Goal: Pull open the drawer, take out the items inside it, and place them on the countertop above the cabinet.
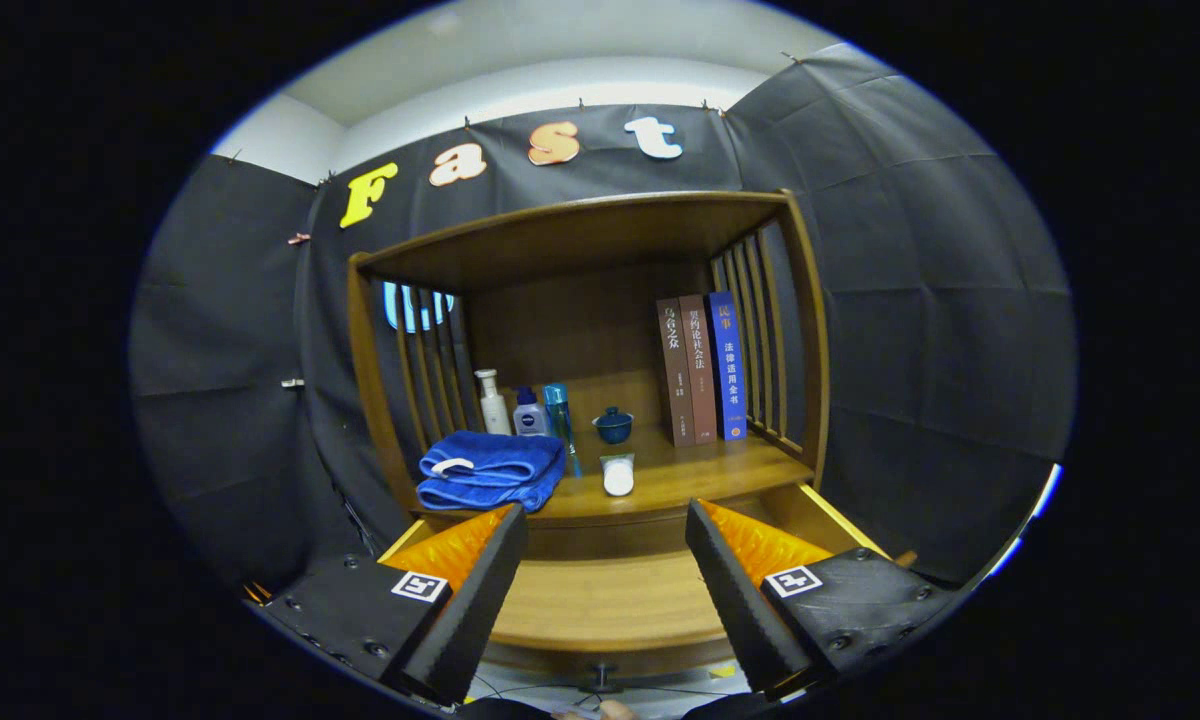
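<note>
The hand-held gripper (605, 590) is spread wide and holds nothing; its two fingers (480, 600) stand well apart over the drawer (610, 600), which is pulled out toward the camera. Between the fingers the drawer's wooden floor shows bare, and no item can be seen lying on the visible part of it; what sits under the fingers themselves is hidden. The drawer knob (601, 675) is just below and between the fingertips, on the near front board.

The countertop (720, 465) lies straight ahead and a step above the drawer, beyond the fingertips. Along its left front edge rests a folded blue towel (490, 470), its long axis across the view. Behind it, toward the back left corner, stand a white bottle (492, 400), a small bottle (530, 412) and a slim blue tube (558, 410). Near the middle sit a small white jar (618, 475) at the front edge and a dark lidded cup (613, 425) behind it. Three books (700, 368) stand upright at the back right.

Judging from this, the emptying looks largely done or done. The relation that matters is that the drawer runs lengthwise toward the gripper, so any further reach would go down and forward between the side walls, while a push to close it would go straight ahead along that same axis.
</note>
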Demonstrator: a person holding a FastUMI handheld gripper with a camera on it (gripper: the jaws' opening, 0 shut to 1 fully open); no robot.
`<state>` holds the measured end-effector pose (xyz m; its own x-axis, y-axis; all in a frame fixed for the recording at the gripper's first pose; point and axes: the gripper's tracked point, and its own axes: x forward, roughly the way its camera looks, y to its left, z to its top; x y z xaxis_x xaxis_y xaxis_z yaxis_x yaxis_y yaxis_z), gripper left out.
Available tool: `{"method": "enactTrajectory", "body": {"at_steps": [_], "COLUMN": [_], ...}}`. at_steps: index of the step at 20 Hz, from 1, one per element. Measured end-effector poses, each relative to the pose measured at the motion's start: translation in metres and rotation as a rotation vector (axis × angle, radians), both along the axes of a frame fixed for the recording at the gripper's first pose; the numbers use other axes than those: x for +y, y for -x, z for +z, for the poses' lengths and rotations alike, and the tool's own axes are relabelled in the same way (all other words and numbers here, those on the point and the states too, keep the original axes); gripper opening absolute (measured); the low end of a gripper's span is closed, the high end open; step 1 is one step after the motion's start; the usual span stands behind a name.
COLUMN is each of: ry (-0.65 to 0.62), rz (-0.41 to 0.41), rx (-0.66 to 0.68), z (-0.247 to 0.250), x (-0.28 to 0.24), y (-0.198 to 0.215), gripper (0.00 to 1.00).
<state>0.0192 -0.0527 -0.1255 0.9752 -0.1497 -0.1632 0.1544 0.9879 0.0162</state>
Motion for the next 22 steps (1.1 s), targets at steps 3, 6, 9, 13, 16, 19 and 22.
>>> {"method": "enactTrajectory", "body": {"at_steps": [3,6,9,13,16,19,22], "ry": [0.003,0.024,0.036,0.031,0.021,0.011,0.034], "rz": [-0.013,-0.027,-0.011,-0.008,-0.017,-0.02,-0.016], "rx": [-0.028,0.002,0.037,0.081,0.105,0.106,0.098], "z": [-0.028,-0.061,-0.094,-0.133,-0.147,-0.146,-0.145], "x": [0.004,0.01,0.013,0.013,0.011,0.008,0.007], "y": [0.042,0.058,0.056,0.04,0.028,0.024,0.019], "gripper": [0.99,0.99,1.0,1.0,1.0,1.0,1.0]}}
